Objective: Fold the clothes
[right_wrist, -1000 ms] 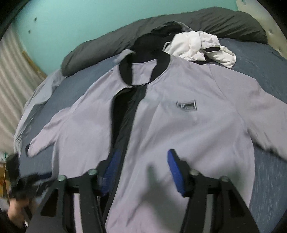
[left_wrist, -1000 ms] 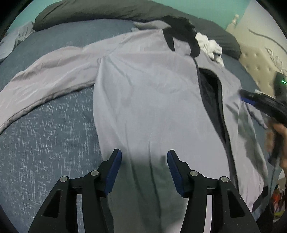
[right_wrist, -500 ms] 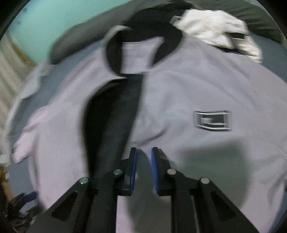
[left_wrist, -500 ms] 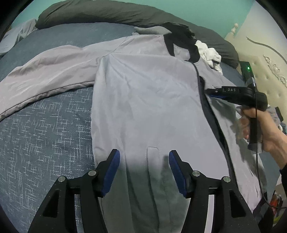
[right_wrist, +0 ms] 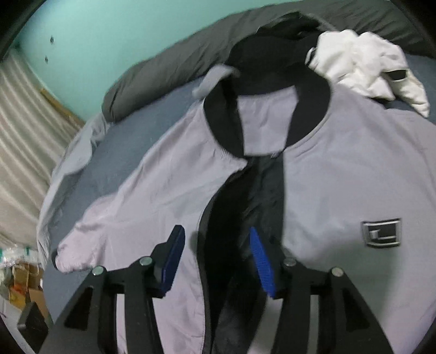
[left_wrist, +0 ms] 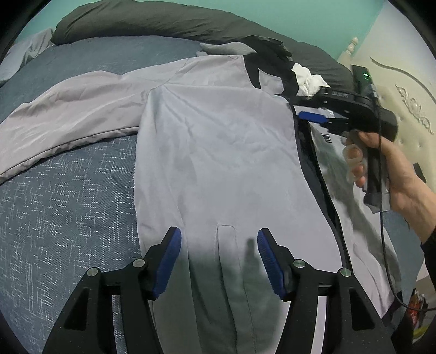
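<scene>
A grey jacket [left_wrist: 218, 136] with a black collar [right_wrist: 308, 109] lies front-up on the bed, its zip open and the dark lining showing. My left gripper [left_wrist: 218, 239] hangs open over the lower front panel, above a pocket welt [left_wrist: 226, 231], with nothing between its fingers. My right gripper [right_wrist: 215, 237] hovers above the open front, its jaws opening. The black zip edge [right_wrist: 207, 217] lies under the gap and the pads do not press on it. In the left wrist view a hand [left_wrist: 381, 168] holds the right gripper [left_wrist: 313, 117] near the chest. A logo patch [right_wrist: 381, 232] lies to its right.
A crumpled white garment [right_wrist: 368, 70] and a black one [right_wrist: 272, 35] lie beyond the collar. A dark grey duvet [left_wrist: 163, 19] runs along the far side. The blue bedspread [left_wrist: 54, 217] shows left of the jacket. A cream headboard [left_wrist: 395, 81] stands right; boxes [right_wrist: 21, 275] sit on the floor.
My right gripper moved forward over the jacket's open front toward the chest; its jaws narrowed almost shut, then spread again. The left gripper stayed where it was, open.
</scene>
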